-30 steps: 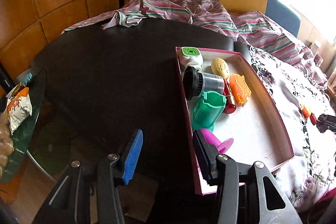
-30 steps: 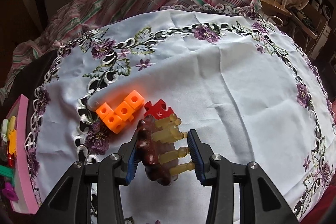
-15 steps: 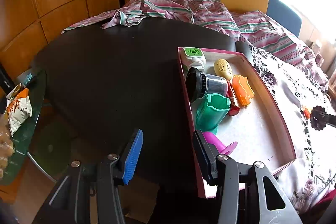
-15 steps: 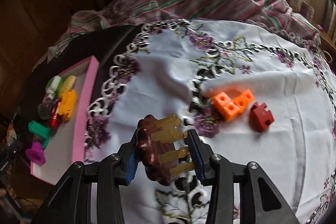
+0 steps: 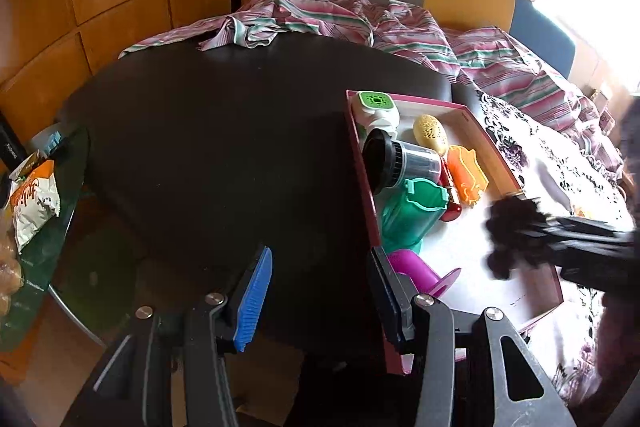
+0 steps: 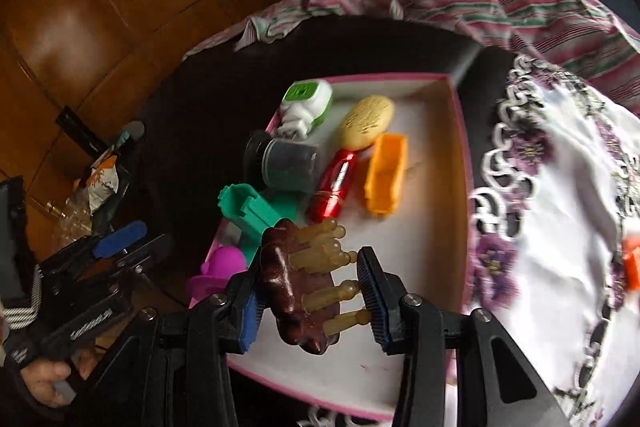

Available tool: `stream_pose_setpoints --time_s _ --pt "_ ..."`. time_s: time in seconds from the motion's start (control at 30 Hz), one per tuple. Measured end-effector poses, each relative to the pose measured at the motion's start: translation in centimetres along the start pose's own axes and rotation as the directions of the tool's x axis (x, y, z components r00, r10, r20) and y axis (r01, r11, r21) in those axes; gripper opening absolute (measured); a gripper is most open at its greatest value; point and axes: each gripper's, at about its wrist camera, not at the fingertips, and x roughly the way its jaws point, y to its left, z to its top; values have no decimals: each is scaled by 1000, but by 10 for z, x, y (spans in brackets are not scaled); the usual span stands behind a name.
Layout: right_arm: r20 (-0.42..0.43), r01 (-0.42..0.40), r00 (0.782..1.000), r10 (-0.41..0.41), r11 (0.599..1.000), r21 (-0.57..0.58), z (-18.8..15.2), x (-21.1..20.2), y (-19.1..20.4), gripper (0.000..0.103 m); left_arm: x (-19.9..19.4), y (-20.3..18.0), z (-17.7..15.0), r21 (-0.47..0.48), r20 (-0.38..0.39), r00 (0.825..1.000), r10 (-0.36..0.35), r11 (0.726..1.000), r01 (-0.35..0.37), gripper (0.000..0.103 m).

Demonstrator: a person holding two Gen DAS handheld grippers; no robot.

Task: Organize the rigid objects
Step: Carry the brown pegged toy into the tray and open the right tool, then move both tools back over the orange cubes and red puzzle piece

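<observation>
My right gripper (image 6: 310,301) is shut on a dark brown massage comb (image 6: 294,291) with amber prongs and holds it above the near end of the pink-rimmed tray (image 6: 460,131). In the left wrist view the comb (image 5: 510,239) hangs dark and blurred over the tray (image 5: 358,155). The tray holds a green-and-white device (image 6: 306,107), a black-lidded jar (image 6: 286,163), a green cup (image 6: 250,213), a red tube (image 6: 334,183), an orange mould (image 6: 386,175), a yellow oval (image 6: 366,121) and a purple piece (image 6: 220,269). My left gripper (image 5: 320,295) is open and empty beside the tray's near left corner.
The tray sits on a dark round table (image 5: 208,139). A white floral cloth (image 6: 560,207) with an orange block (image 6: 632,267) lies to the right. A striped cloth (image 5: 360,27) lies at the back. A glass side table with snack bags (image 5: 32,203) stands at the left.
My right gripper has carried the comb leftward from the floral cloth to above the tray. The left gripper has stayed in place, open.
</observation>
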Motion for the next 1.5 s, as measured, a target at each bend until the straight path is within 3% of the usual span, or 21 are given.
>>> stream_pose_setpoints --time_s 0.13,0.4,0.7,1.5 --pt "-55 37 998 -37 999 -2 2 28 6 44 2 5 -1 -8 -5 1000 0 1000 0 52" --pt "-38 13 999 -12 999 34 2 30 4 45 2 7 -3 -11 0 1000 -3 1000 3 57" --pt "-12 -9 1000 9 999 53 1 21 3 53 -5 7 -2 -10 19 1000 -2 1000 3 61" --pt "81 9 997 -15 997 76 -6 -23 -6 55 -19 -1 -3 31 50 999 6 999 -7 63"
